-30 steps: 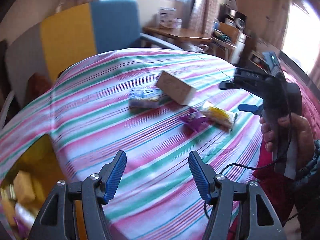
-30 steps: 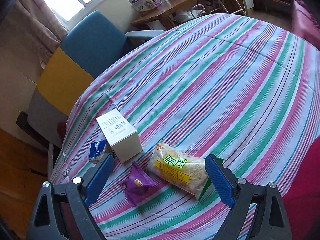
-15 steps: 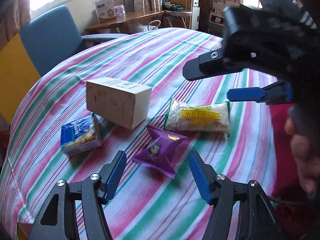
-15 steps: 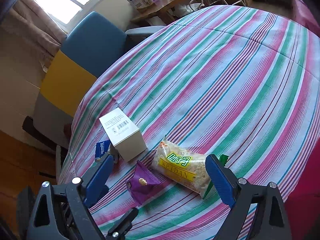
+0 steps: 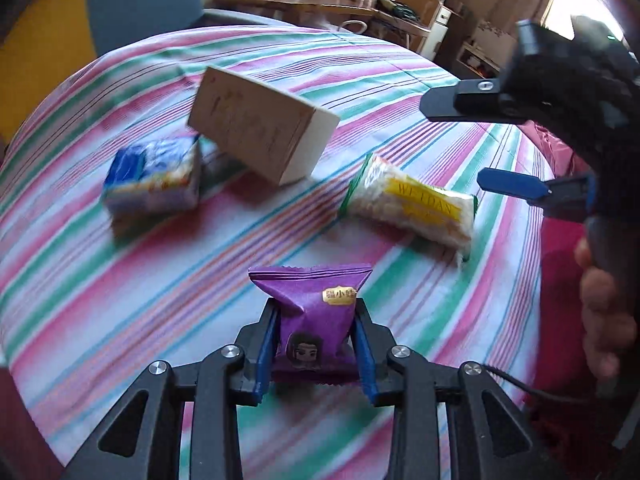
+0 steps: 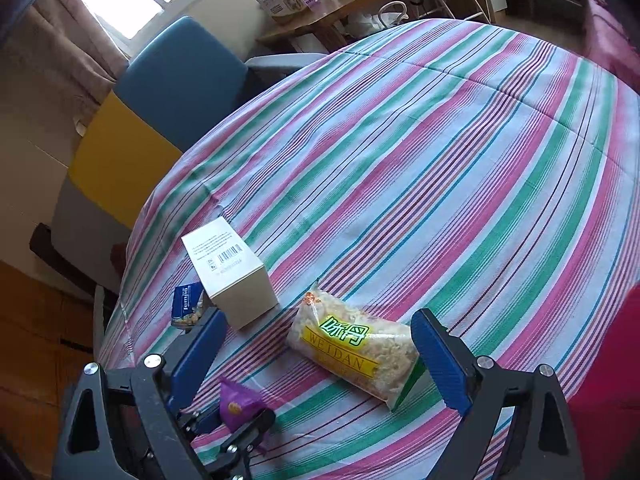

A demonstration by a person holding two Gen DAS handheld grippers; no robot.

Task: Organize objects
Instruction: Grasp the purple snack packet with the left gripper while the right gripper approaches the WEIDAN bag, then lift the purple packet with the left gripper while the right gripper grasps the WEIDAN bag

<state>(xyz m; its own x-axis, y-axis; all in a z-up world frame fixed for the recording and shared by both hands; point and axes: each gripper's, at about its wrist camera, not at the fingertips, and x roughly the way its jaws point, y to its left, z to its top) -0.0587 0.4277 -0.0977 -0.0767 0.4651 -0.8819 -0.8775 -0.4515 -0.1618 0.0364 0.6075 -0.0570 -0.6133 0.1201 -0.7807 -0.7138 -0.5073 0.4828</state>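
Pinching a purple foil snack pouch (image 5: 316,320), the left hand-held gripper (image 5: 316,344); at two o'clock, a clear yellow-labelled "WEIDAN" packet (image 5: 412,208), its lettering blurred here; right hand-held gripper (image 6: 320,356) spread.

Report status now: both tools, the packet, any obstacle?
Left tool shut on purple packet. Right tool open, above noodle bag. Box and blue pack apart, nothing in the way.

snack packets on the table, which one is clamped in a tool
The purple packet, pinched in the left tool. The blue packet and yellow-labelled packet lie free on the cloth.
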